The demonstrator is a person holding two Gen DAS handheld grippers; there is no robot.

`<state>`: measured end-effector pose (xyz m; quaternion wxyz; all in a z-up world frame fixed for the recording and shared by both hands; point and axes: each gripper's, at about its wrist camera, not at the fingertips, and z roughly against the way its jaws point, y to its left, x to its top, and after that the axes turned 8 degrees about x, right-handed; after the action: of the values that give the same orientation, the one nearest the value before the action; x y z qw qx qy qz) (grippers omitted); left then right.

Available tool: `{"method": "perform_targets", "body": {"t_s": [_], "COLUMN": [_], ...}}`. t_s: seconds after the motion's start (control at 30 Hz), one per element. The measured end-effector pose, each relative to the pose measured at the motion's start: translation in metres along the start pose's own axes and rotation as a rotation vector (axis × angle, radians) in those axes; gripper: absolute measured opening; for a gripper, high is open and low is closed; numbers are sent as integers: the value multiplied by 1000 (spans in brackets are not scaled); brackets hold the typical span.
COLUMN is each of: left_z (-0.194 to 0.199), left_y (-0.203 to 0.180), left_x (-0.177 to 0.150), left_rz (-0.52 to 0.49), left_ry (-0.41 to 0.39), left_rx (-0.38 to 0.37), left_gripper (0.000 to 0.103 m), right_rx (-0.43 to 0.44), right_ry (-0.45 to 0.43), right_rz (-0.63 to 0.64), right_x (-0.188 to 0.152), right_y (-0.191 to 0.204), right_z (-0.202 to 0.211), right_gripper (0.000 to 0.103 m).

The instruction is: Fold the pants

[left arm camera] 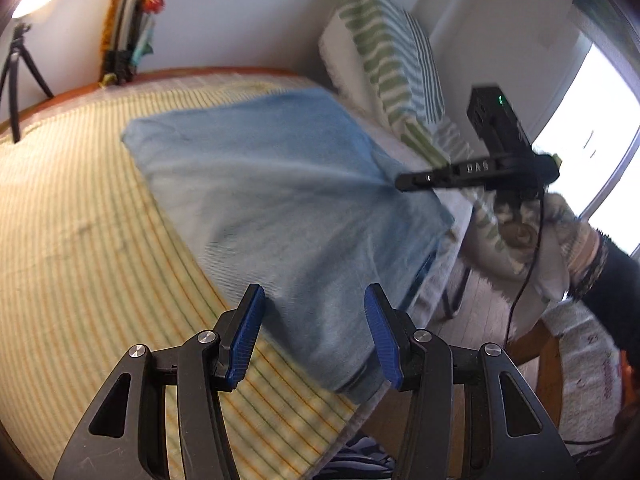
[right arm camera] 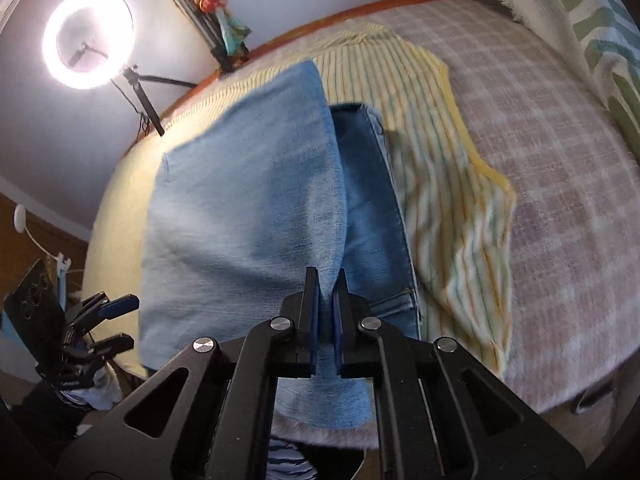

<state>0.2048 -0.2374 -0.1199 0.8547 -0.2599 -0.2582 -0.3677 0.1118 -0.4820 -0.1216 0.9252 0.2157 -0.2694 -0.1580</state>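
Observation:
Light blue denim pants point(left arm camera: 280, 200) lie partly folded on a yellow striped cloth point(left arm camera: 80, 240) on the bed. My left gripper point(left arm camera: 314, 312) is open and empty, just above the pants' near edge. My right gripper point(right arm camera: 328, 280) is shut on a fold of the pants point(right arm camera: 248, 208) and lifts it, pulling the fabric taut; it also shows in the left wrist view point(left arm camera: 404, 182), pinching the pants' right edge. A lower denim layer with a seam point(right arm camera: 376, 216) lies beneath the lifted fold. My left gripper point(right arm camera: 116, 320) shows open at the far left of the right wrist view.
A green and white striped pillow point(left arm camera: 388, 64) leans at the bed's far end. A plaid blanket point(right arm camera: 560, 200) covers the bed under the yellow cloth. A ring light point(right arm camera: 88, 36) on a tripod stands by the wall. The bed's edge and floor point(left arm camera: 480, 300) are at right.

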Motion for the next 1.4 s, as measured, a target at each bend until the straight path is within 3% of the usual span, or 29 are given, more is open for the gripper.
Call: {"method": "perform_targets", "body": {"t_s": [0.13,0.2,0.27,0.47,0.57,0.67,0.8,0.93,1.0,1.03,1.07,1.13,1.17,1.4], "left_z": [-16,-16,-17,-18,-18,-18,-19,-14,-8,-3,3,14,18,16], "left_y": [-3,-3,-3,-11,-11,-12,-13,-12,-11,-9,-6,3,9,61], "left_x": [-9,-12,-12,-15,-17,-18,-19,-17,-16,-16,-14,-10,-7,15], "left_rz": [-12,-13,-7,-31,-36,-50,-52,-35,-14,-2,13,52,84,282], "left_ry": [51,49,46,34,33,31,30,39,33,24,10,-15,-26,-24], "left_rx": [6,8,8,32,38,45,44,38,38,40,38,28,19,-9], "left_gripper": [50,50,50,50,50,50,50,51,53,53,53,58,60,61], "right_rx": [-73,-173,-213,-160,-123,-148,-65,-56,1,19,26,23,27,148], "right_ry": [-3,-57,-93,-81,-62,-39,-17,-4,-21,-33,-52,-90,-104,-61], "right_rz": [35,122,218,366,329,289,166,163,119,107,104,114,115,-8], "right_x": [5,10,15,46,65,77,86,85,86,86,85,84,83,75], "right_y": [10,30,53,96,90,76,52,47,44,42,39,34,30,-24], "right_z": [3,14,19,-12,-37,-56,-68,-75,-64,-56,-46,-26,-17,8], "right_gripper": [13,17,17,17,17,17,17,15,19,30,48,70,76,80]}}
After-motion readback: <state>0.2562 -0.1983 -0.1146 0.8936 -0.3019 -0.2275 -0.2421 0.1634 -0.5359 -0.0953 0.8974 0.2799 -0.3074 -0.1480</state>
